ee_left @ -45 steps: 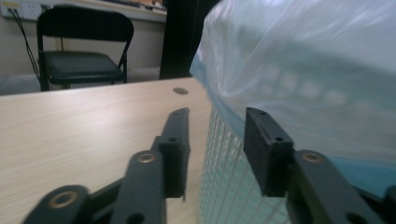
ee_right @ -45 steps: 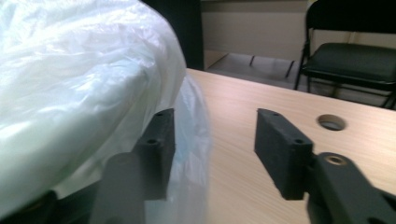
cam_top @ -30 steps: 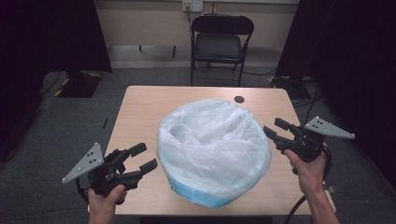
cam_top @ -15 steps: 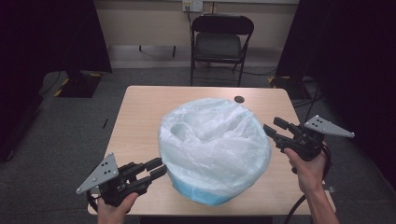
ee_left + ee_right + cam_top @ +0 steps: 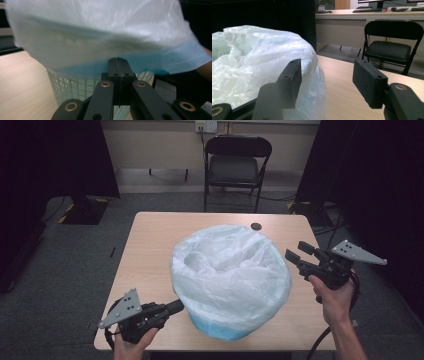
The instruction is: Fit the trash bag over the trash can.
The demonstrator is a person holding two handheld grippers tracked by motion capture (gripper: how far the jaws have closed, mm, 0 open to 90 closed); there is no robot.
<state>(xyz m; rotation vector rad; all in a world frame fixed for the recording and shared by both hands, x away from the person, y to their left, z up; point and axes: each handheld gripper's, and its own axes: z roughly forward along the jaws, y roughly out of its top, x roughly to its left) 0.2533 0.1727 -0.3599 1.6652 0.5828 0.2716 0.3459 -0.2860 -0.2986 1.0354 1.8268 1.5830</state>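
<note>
A white mesh basket (image 5: 75, 87) stands mid-table, lined with a translucent plastic bag (image 5: 230, 270) whose blue hem hangs down over its rim. My left gripper (image 5: 177, 306) lies low at the near left of the basket. Its jaws are shut flat together and its tips (image 5: 118, 62) sit right at the blue hem; I cannot tell if any film is pinched. My right gripper (image 5: 294, 249) hovers open beside the bag's right side. In the right gripper view (image 5: 328, 82) nothing lies between its pads, and the bag (image 5: 249, 62) bulges just left of them.
The wooden table (image 5: 150, 250) has bare surface left of and behind the basket. A small dark disc (image 5: 256, 226) lies near the far edge. A black folding chair (image 5: 237, 165) stands beyond the table, with dark curtains on both sides.
My left gripper has dropped toward the near table edge and swung right to the bag's lower hem, and its jaws have gone from open to shut. The right gripper has held still.
</note>
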